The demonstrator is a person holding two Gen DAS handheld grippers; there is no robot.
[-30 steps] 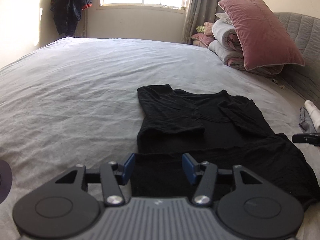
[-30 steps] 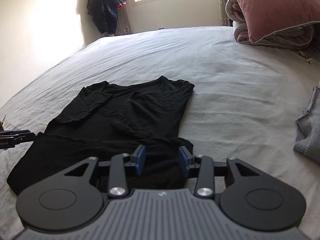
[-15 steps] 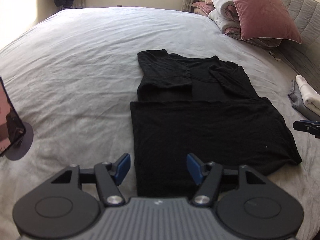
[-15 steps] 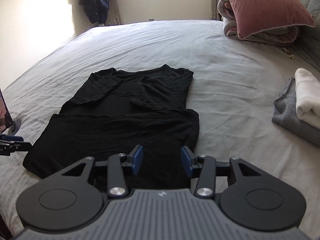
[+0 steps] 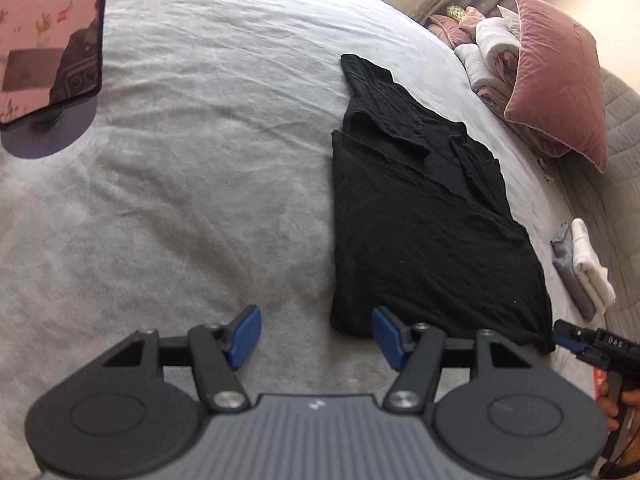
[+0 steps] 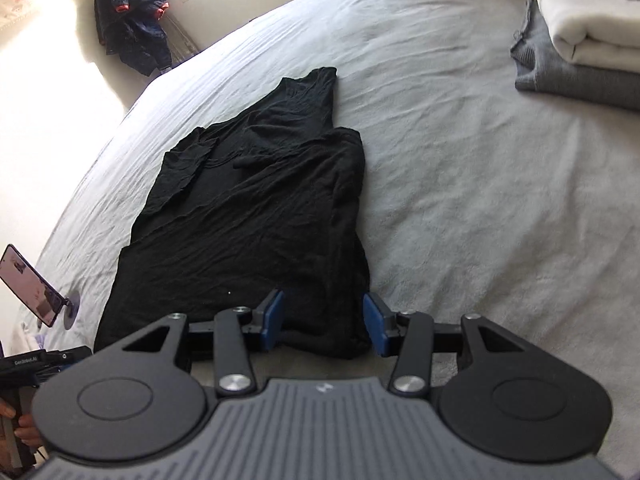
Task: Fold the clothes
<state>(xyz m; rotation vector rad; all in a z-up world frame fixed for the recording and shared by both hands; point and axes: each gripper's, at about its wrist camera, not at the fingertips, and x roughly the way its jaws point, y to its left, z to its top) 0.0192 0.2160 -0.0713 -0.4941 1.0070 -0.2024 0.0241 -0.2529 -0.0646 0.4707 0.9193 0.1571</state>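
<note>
Black shirt [image 5: 424, 232] lies half-folded on the bed [image 5: 200, 160]. Your left hand-held gripper [image 5: 316, 334] is closing on nothing; right hand-held gripper [image 6: 323, 322] is open w/ the hem between its jaws, unpinched. A shallow bite could grab one layer & undo the fold.

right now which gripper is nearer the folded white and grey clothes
Right. The right gripper sits at the black shirt's near corner on the side facing the folded stack. The left gripper is at the shirt's opposite corner, further away.
</note>
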